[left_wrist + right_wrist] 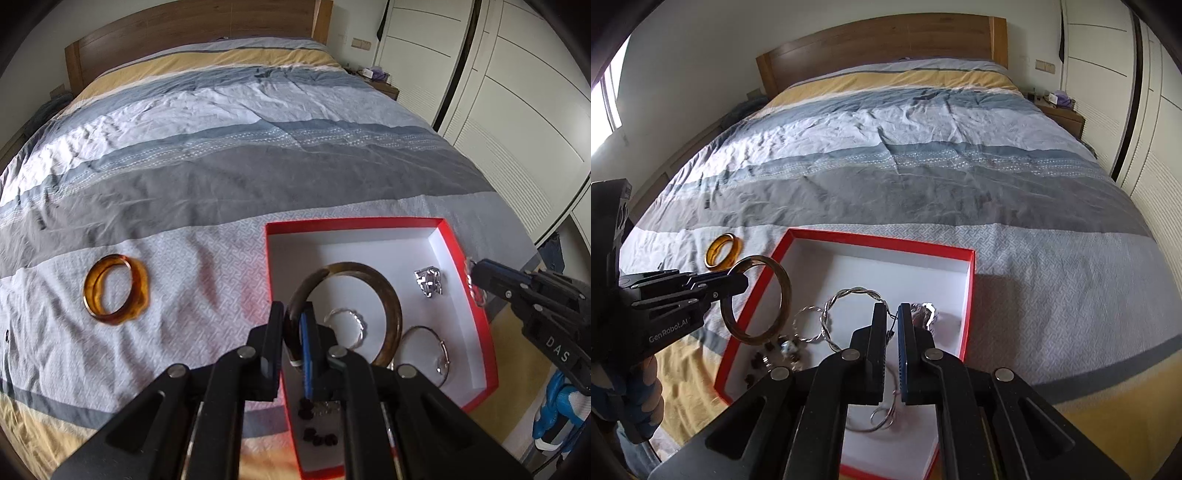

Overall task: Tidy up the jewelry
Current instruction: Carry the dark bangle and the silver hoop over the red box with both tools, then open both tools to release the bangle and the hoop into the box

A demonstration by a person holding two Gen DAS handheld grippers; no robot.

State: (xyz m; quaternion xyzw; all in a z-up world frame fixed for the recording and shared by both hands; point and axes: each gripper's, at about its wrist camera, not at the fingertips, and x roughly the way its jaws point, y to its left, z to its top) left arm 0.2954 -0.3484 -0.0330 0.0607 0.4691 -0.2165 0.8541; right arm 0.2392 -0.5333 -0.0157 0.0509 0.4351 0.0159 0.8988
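A bedroom: a wide bed (923, 155) with a wooden headboard (882, 40), covered by a quilt striped in grey, blue, white and yellow, and white wardrobe doors (517, 122) along one side. On the near part of the quilt sits one shallow red box (967, 295) with a white inside, open at the top.

Two grippers are in view. The left gripper (293, 332) is clamped on one brown bangle (391, 295), a smooth, glossy, dark horn-coloured ring; in the right wrist view it hangs upright over the box's left rim. The right gripper (892, 325) is closed on one twisted silver bracelet (849, 295), a thin braided wire loop, bright and shiny, held above the box floor.

One amber bangle (116, 290) lies flat on the quilt, well apart from the box on its left side; it is translucent orange-brown with an uneven edge.

Inside the box I count two thin silver bangles, one (349, 325) lying within the brown bangle's outline in the left wrist view, the other (428, 349) beside it toward the red wall. One crumpled silver piece (428, 282) lies near the right wall. A scatter of small dark beads (317, 424) lies at the near corner; their count is unclear
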